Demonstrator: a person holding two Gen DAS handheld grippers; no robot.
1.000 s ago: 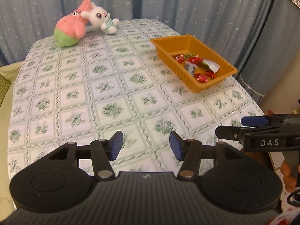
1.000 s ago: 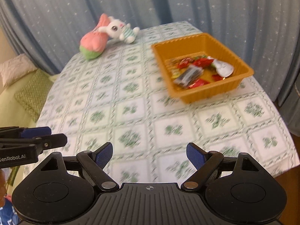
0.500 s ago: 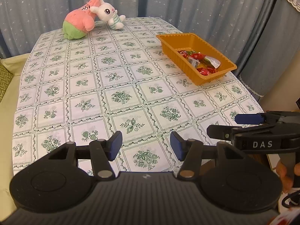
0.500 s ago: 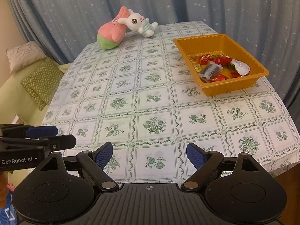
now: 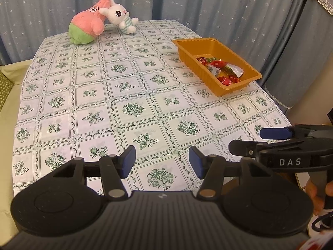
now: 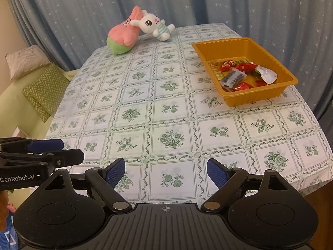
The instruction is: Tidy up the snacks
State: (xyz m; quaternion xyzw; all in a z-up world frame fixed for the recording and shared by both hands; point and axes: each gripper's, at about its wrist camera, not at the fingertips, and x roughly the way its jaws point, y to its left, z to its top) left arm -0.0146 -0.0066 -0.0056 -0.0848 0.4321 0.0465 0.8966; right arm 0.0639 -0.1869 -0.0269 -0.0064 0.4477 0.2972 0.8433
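The bench [image 6: 172, 112] lies bare across its near and middle cloth, its front edge just ahead of both claws. The orange tray [image 6: 258, 100] sits at 2 o'clock near the right edge, snacks [image 6: 237, 77] heaped in its near end. Two plush toys [image 6: 137, 33] rest at 11 o'clock by the far edge. The left claw [image 5: 162, 165] and right claw [image 6: 166, 173] both gape wide, holding and touching nothing.
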